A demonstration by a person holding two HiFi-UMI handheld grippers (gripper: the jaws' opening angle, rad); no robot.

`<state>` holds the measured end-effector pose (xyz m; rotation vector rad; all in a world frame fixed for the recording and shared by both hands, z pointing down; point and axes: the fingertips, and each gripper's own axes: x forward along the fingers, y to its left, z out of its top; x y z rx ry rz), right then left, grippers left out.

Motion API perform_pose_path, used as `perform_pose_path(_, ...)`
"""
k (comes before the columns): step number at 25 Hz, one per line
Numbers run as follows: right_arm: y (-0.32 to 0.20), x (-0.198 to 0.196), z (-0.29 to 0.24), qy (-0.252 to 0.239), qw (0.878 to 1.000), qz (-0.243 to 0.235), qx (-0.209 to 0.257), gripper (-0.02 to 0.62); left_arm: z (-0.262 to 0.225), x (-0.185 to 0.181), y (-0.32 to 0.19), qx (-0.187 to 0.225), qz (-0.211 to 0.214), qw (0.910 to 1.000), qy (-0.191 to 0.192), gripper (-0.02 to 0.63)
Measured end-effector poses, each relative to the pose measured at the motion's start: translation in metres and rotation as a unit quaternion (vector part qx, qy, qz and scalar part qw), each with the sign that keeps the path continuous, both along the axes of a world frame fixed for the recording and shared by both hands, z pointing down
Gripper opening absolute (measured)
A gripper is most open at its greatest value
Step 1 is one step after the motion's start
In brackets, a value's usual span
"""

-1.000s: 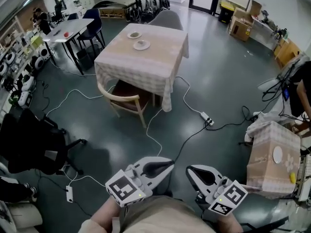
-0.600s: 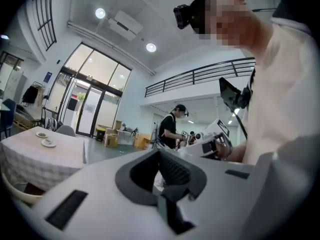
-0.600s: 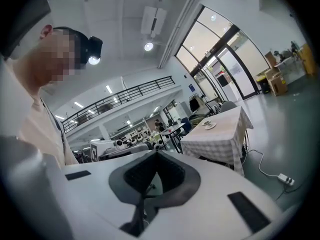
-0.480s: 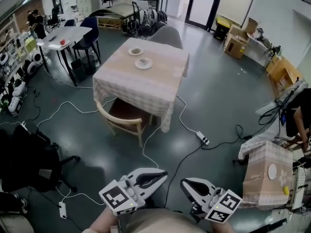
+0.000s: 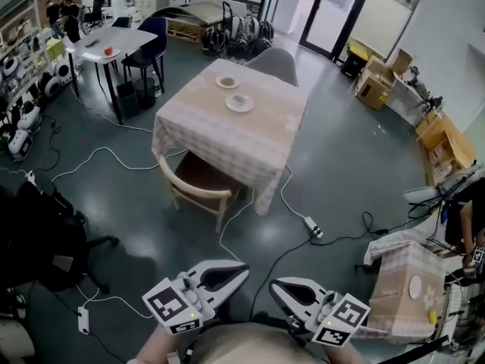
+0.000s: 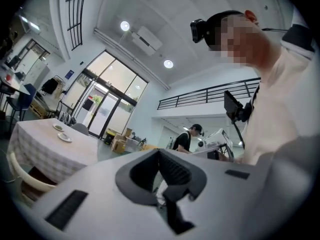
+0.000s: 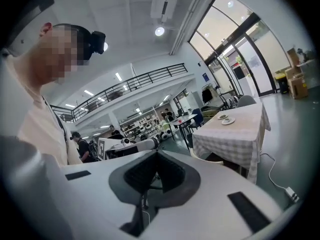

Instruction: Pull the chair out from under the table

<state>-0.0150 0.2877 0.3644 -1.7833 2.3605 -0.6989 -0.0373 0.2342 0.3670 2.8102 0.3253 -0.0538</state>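
Chair (image 5: 198,186) of pale wood with a brown seat is seen tucked under the near side of the bench (image 5: 227,131). Its curved backrest stands just outside the hanging checked cloth (image 5: 242,165), while the far part of the seat is covered by that cloth. Two small dishes (image 5: 239,103) are set on the bench top, one behind the other. Something dark lies in each, but what it is cannot be made out. An open cardboard box (image 5: 371,89) is placed on the floor near the glass doors, and its contents are not visible.

The left hand-held gripper (image 5: 247,266) and the right hand-held gripper (image 5: 273,286) are held at the lower edge of the head view, close to the person's body and well apart from the chair. Both are closed, pad against pad, with nothing between the jaws; this is confirmed in the left gripper view (image 6: 159,151) and the right gripper view (image 7: 157,154).

A grey chair (image 5: 274,63) on the far side of the bench is largely hidden behind it. A smaller bench (image 5: 394,302) at the lower right is partly cut off by the frame edge. In the left gripper view only the chair's backrest (image 6: 20,176) shows, the rest being blocked by the gripper body
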Motion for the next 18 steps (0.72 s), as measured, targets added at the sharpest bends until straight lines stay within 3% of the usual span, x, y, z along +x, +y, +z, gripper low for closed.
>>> perform_pose_path(5, -0.018, -0.004, 0.001, 0.001, 1.0, -0.026, -0.009, 0.009, 0.02, -0.001, -0.02, 0.019, -0.056, 0.9972, -0.045, 0.005)
perform_pose_path(10, -0.027, 0.008, 0.005, -0.011, 0.999, -0.04, -0.011, 0.009, 0.018, 0.008, -0.021, 0.02, -0.078, 0.9951, -0.058, 0.006)
perform_pose_path(16, -0.03, 0.05, 0.004, -0.055, 0.996, -0.068, 0.014, 0.009, 0.018, 0.044, -0.017, 0.014, -0.109, 0.9904, -0.084, 0.005)
perform_pose_path(18, -0.025, 0.071, 0.002, -0.06, 0.995, -0.074, 0.024, 0.009, 0.02, 0.069, -0.011, 0.031, -0.12, 0.9866, -0.106, 0.006)
